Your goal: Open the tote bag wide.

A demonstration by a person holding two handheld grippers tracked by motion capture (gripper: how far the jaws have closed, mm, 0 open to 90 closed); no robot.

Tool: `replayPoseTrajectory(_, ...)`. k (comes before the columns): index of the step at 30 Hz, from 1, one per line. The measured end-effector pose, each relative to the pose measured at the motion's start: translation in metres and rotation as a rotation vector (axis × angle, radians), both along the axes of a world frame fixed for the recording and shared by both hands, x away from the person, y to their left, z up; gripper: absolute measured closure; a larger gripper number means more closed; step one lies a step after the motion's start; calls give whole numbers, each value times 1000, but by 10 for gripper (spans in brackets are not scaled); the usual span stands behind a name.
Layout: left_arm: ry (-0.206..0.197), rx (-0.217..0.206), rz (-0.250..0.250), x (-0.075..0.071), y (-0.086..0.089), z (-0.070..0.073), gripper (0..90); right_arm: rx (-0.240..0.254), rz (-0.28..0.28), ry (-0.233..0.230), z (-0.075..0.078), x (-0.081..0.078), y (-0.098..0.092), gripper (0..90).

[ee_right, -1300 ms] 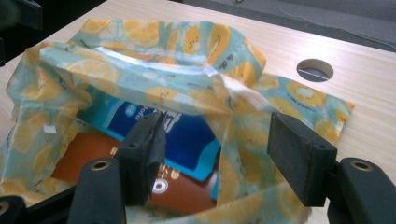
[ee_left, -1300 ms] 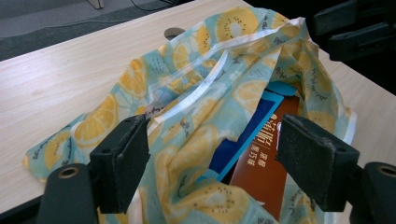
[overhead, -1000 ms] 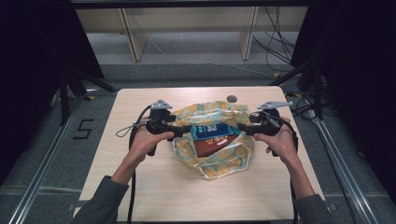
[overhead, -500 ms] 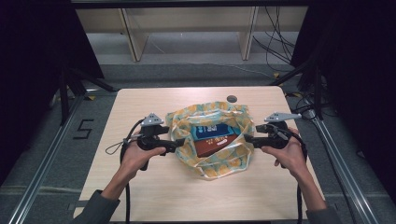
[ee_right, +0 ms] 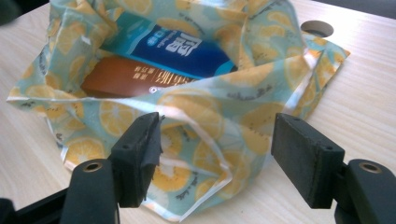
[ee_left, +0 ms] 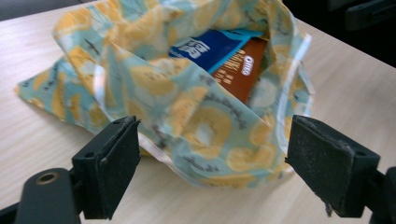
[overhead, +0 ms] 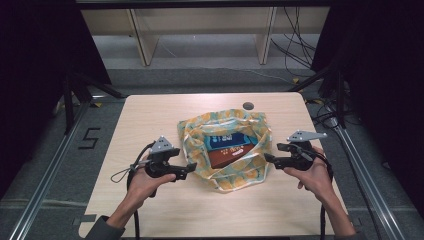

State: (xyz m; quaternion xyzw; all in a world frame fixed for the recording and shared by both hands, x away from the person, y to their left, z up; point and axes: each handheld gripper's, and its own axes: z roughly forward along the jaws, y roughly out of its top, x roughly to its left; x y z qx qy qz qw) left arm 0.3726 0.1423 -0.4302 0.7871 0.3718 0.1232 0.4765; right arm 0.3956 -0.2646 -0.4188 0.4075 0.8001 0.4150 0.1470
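Fabric, teal printed with orange citrus slices, makes up the soft bag slumped in the middle of the pale wooden table, its mouth gaping upward. Inside lie two flat packets side by side: a blue packet toward the far side and a brown packet nearer the person, both with their long axis running roughly across the table from one hand to the other.

The bag sits squarely between the two tools. The left gripper points inward at the bag's left flank, jaws apart and holding nothing; in the left gripper view the folded cloth edge lies just beyond the black pads, close to them but not pinched. The right gripper faces the opposite flank, jaws likewise spread wide and empty; in the right gripper view a loose hem falls between the pads, with the left pad just beside it.

Neither hand looks clearly nearer, since each stands close beside its own side of the bag. A grab at the rim would probably call for a short push inward along the packets' long axis, each jaw pair straddling one layer of cloth before closing.
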Motion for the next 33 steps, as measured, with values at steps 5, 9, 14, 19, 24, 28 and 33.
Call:
replayPoseTrajectory(5, -21, 13, -4, -15, 0, -10, 161, -3, 4, 0, -4, -8, -1, 329)
replayPoseTrajectory(9, -38, 28, 8, -28, 5, -17, 158, -3, 1, 1, -11, -14, -3, 324)
replayPoseTrajectory(14, -39, 35, 5, -40, 10, -24, 158, -23, 10, 7, -17, -19, -8, 322)
replayPoseTrajectory(19, -41, 57, -20, -44, 13, -31, 157, -15, 2, 11, -22, -27, -8, 318)
replayPoseTrajectory(24, -36, 86, -5, -47, 16, -41, 157, -21, 36, 8, -26, -36, -9, 300)
replayPoseTrajectory(28, -44, 50, -4, -52, 14, -45, 157, -22, 39, 0, -31, -44, -7, 292)
replayPoseTrajectory(33, -35, 46, -12, -55, 13, -50, 157, -32, 45, 12, -35, -52, -6, 287)
